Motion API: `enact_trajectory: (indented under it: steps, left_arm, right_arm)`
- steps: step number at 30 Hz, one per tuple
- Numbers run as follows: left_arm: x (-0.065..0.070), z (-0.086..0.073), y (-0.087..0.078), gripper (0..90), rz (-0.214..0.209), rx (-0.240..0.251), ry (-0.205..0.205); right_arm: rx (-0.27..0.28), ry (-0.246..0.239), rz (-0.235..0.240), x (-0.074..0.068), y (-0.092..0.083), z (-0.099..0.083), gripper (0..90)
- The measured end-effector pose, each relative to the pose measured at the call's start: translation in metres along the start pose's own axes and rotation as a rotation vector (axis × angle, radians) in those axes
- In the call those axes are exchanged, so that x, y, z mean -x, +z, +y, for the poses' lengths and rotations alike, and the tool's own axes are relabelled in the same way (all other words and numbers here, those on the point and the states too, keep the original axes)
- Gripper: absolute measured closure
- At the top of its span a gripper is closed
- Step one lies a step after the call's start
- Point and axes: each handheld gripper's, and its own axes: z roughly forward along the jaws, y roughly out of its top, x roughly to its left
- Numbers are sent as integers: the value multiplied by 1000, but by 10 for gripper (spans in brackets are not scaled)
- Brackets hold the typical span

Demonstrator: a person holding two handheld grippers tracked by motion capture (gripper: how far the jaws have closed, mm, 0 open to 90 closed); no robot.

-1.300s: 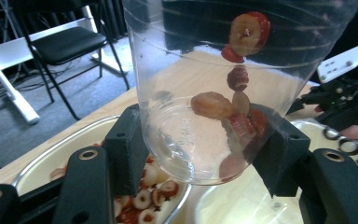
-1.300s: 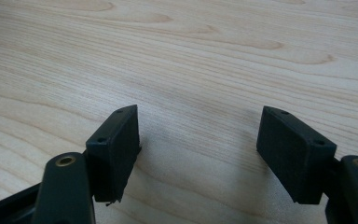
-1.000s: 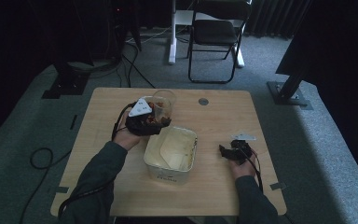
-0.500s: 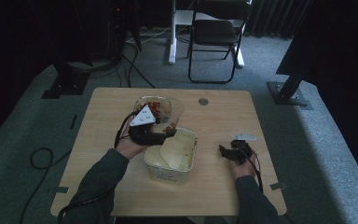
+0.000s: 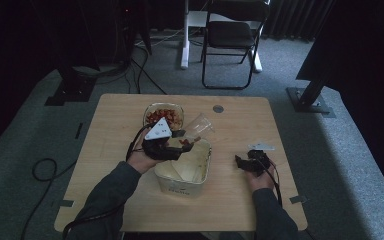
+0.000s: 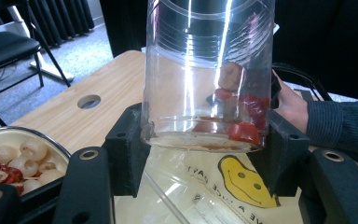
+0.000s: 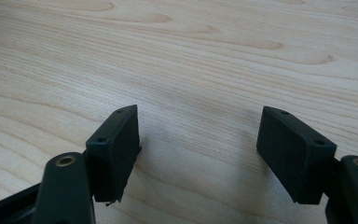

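Pouring step: the surface (image 5: 105,165) carries the cream tub (image 5: 184,186) mid-front, and the left tongs (image 5: 177,148) clamp the clear cup (image 6: 207,70), tipped over the tub with red fruit slices sliding toward its mouth. Next move likely needs more tilt while keeping the mouth inside the tub rim. The glass fruit bowl (image 5: 163,116) crowds just behind; right tongs (image 7: 198,154) rest wide, empty, on open wood well right.

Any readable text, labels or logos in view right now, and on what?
"...VE A NICE DAY": upside down beside a yellow smiley face, on the clear sheet under the plastic cup.
Smaller print below it on that sheet: too small to read.
Dark print on the front wall of the cream tub, high view: blurred, unreadable.
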Motion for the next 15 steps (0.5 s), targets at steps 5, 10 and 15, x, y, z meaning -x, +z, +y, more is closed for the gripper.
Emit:
enact_trajectory:
  steps: [5, 10, 15]
  left_arm:
    - [2, -2, 2, 419, -13, -9, -1]
    - [4, -4, 4, 419, -26, -16, 9]
    - [5, -5, 4, 418, -39, -12, 13]
  right_arm:
    - [0, 1, 0, 0, 0, 0, 293]
    - [-1, 0, 1, 0, 0, 0, 293]
    - [0, 0, 1, 0, 0, 0, 293]
